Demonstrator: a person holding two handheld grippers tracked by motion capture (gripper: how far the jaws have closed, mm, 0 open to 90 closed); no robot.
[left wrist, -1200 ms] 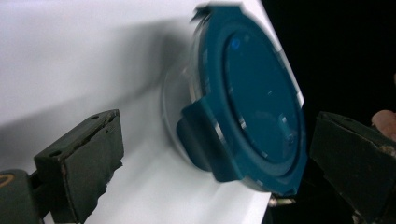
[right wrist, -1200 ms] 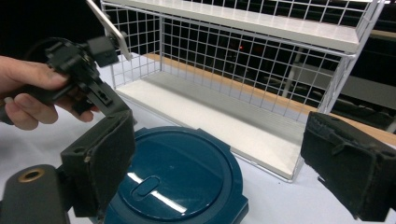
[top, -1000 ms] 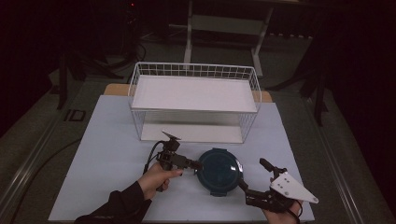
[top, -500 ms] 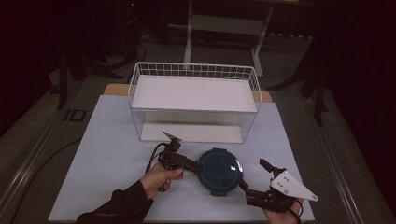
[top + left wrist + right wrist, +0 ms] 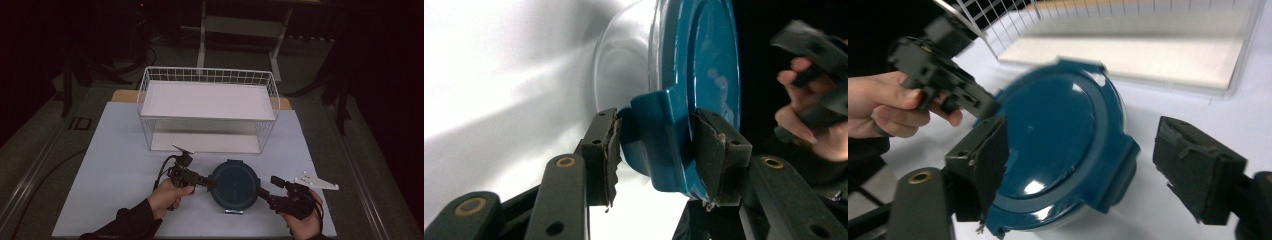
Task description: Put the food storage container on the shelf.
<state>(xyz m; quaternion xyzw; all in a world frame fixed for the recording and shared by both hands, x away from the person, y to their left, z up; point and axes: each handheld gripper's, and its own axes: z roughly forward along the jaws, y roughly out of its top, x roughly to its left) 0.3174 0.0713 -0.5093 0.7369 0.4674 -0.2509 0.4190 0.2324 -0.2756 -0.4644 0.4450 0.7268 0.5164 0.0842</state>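
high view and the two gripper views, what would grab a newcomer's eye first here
The round clear container with a teal lid at the table's near edge, with the left gripper clamped on one of its lid tabs. The right gripper is open, its jaws either side of another tab. Behind stands a white wire basket.

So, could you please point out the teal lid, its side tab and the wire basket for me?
teal lid (image 5: 1053, 125): right gripper view, flat top centre.
side tab (image 5: 659, 145): left gripper view, tab face between the fingers.
wire basket (image 5: 207, 76): high view, far rim.
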